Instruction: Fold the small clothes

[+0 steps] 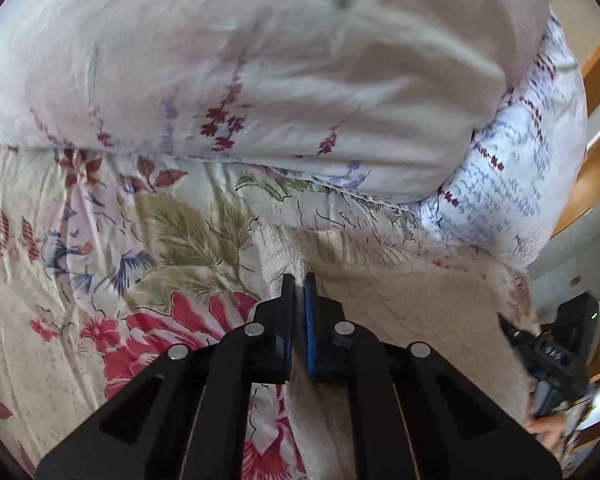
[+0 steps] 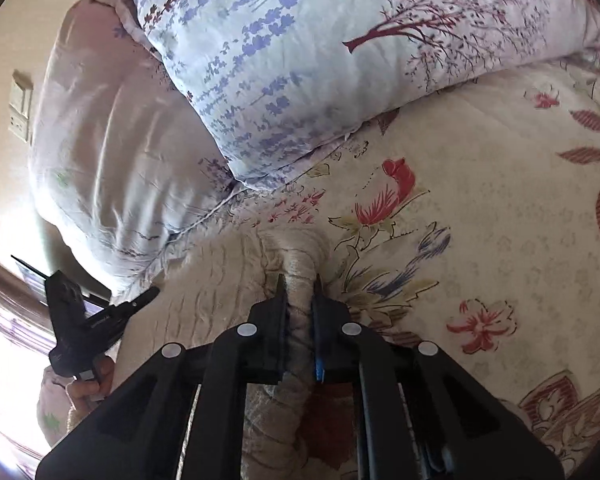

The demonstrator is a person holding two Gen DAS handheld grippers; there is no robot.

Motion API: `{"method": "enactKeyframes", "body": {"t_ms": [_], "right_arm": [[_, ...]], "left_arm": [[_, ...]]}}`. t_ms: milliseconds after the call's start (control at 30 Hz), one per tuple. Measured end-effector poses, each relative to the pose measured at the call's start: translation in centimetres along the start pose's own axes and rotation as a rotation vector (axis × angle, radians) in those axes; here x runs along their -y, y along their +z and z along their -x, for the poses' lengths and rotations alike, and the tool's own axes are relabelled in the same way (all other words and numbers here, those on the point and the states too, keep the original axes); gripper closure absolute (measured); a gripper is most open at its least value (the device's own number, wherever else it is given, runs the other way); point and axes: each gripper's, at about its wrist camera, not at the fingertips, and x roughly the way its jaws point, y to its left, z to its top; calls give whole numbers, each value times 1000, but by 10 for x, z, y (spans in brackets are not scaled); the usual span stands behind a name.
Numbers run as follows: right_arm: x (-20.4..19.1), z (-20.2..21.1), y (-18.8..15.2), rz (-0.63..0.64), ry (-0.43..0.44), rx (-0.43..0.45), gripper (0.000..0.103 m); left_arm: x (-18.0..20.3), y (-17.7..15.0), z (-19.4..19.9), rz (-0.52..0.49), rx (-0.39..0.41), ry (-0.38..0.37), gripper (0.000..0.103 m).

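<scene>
Left claw (image 1: 299, 282) is clenched on a bunched edge of the cream knit garment (image 1: 400, 300), which lies on the floral bedsheet (image 1: 80, 240) below the pillows (image 1: 240, 60). Right claw (image 2: 299, 286) grasps a thicker roll of cloth at the opp. edge, prob. so both edges lift together for a fold.

- Counted one cream knitted garment (image 1: 400, 300) on the floral bedsheet (image 1: 60, 280).
- Counted two pillows behind the garment: white pillow (image 1: 260, 60), lavender-print pillow (image 2: 300, 60).
- Counted two grippers on the garment: left gripper (image 1: 299, 284), right gripper (image 2: 299, 284).
</scene>
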Motion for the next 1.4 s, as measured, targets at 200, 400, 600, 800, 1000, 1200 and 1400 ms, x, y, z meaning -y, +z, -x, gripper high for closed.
{"method": "enactKeyframes", "body": {"t_ms": [200, 400, 600, 800, 1000, 1200, 1400], "right_arm": [[-16, 52, -10, 88, -17, 97, 56], [-17, 66, -48, 134, 72, 8, 47], [-12, 57, -62, 117, 44, 8, 91], [-1, 62, -70, 59, 68, -4, 83], [-12, 84, -91, 148, 72, -18, 62], [-4, 70, -120, 183, 1, -30, 84], [3, 67, -124, 160, -1, -17, 81]], "left_arm": [[11, -23, 67, -74, 135, -41, 57], [30, -82, 104, -216, 115, -23, 42], [12, -94, 80, -111, 8, -92, 58], [14, -110, 92, -134, 9, -88, 43], [3, -129, 95, -92, -12, -72, 41], [-4, -142, 89, -88, -15, -40, 48], [17, -148, 83, -190, 34, 115, 43]]}}
